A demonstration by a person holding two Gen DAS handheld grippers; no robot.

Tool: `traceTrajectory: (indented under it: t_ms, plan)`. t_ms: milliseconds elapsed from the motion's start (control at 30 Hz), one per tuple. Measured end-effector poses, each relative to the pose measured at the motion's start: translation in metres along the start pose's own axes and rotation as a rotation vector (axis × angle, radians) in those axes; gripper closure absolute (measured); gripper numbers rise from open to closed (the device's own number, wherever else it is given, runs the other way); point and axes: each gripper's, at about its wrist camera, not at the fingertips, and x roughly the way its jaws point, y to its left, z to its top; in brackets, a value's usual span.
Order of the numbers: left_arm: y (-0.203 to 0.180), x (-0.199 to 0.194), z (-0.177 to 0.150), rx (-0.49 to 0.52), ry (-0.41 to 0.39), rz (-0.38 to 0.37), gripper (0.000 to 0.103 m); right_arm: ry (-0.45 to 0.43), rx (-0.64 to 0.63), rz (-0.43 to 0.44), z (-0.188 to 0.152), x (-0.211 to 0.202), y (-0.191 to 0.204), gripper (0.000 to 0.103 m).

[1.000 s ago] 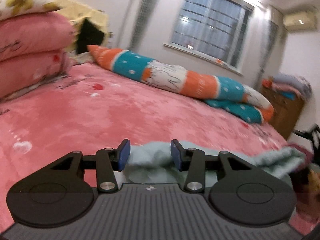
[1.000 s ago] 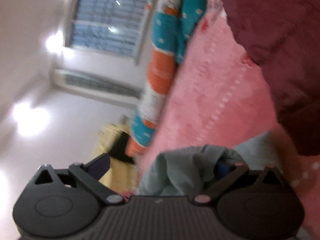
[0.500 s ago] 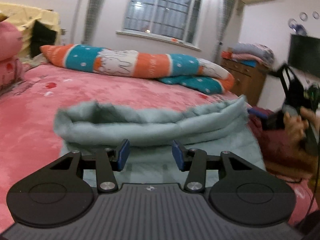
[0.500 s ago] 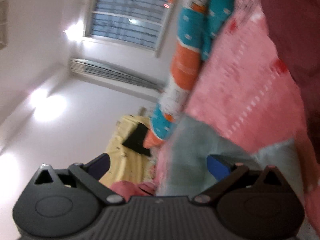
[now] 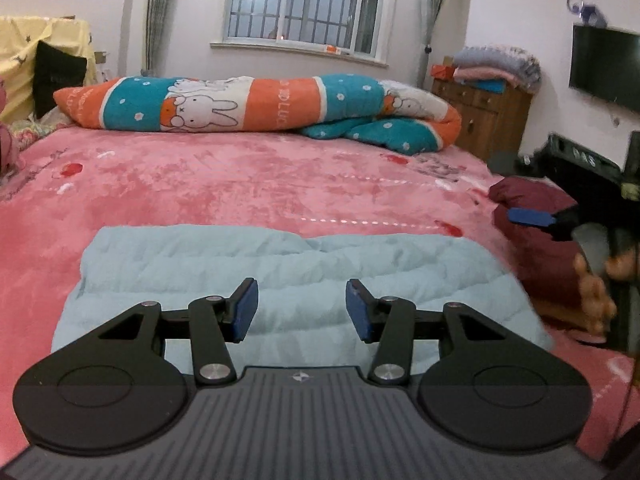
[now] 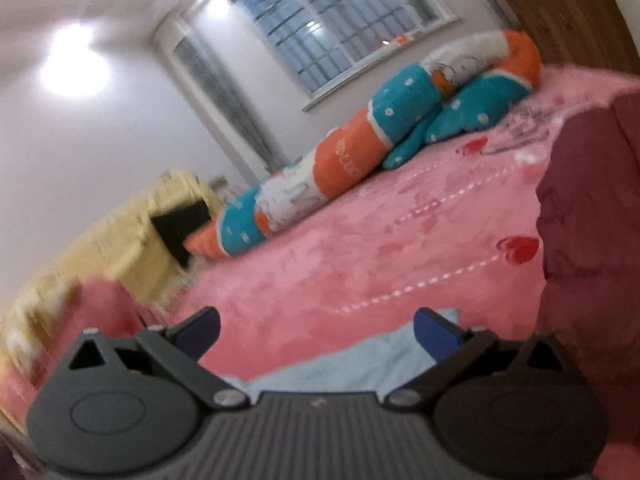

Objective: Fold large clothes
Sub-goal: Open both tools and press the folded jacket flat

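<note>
A light blue garment (image 5: 320, 264) lies folded in a flat rectangle on the pink bed (image 5: 240, 184). My left gripper (image 5: 302, 304) hovers just over its near half, jaws opening, with nothing between the pads. At the right edge of the left wrist view a hand (image 5: 592, 280) holds the other gripper, and one of its blue pads (image 5: 528, 218) shows beside a dark red garment (image 5: 536, 248). In the right wrist view my right gripper (image 6: 318, 330) stands wide open above a corner of the blue garment (image 6: 360, 364), holding nothing.
A rolled orange and teal quilt (image 5: 256, 104) lies along the far side of the bed under the window. A wooden cabinet (image 5: 484, 120) with stacked blankets and a wall TV (image 5: 604, 66) are at right. The dark red garment (image 6: 592, 240) is heaped at the bed's right edge.
The right gripper released the blue cloth it was pinching and rolled towards level. The blue garment dropped from a raised bunched fold to lie flat. The left gripper's jaws widened.
</note>
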Motion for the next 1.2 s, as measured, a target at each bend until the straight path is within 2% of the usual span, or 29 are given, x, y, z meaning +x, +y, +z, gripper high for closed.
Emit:
traceTrajectory:
  t_ms: [167,267,400,533,700,833,1000,1200]
  plan:
    - [0.003,0.035,0.012,0.034,0.022,0.057,0.043,0.068,-0.135,-0.014,-0.028,0.025,0.011,0.001]
    - [0.008,0.058,0.018,0.046,0.044,0.11,0.042,0.132,-0.174,-0.007,-0.041,0.043,0.014,0.001]
    - [0.03,0.079,0.012,0.02,0.075,0.21,0.041,0.21,-0.222,-0.051,-0.059,0.063,0.01,0.001]
    - [0.051,0.09,-0.003,-0.002,0.102,0.289,0.037,0.225,-0.239,-0.069,-0.07,0.071,0.009,0.001]
    - [0.06,0.095,-0.018,-0.027,0.096,0.317,0.03,0.237,-0.268,-0.076,-0.077,0.08,0.008,0.001]
    - [0.062,0.096,-0.033,-0.036,0.089,0.331,0.029,0.251,-0.301,-0.077,-0.084,0.091,0.01,0.0]
    - [0.066,0.103,-0.038,-0.06,0.086,0.336,0.029,0.262,-0.324,-0.07,-0.087,0.102,0.011,0.0]
    - [0.061,0.104,-0.04,-0.044,0.094,0.362,0.027,0.259,-0.336,-0.077,-0.088,0.101,0.012,0.0]
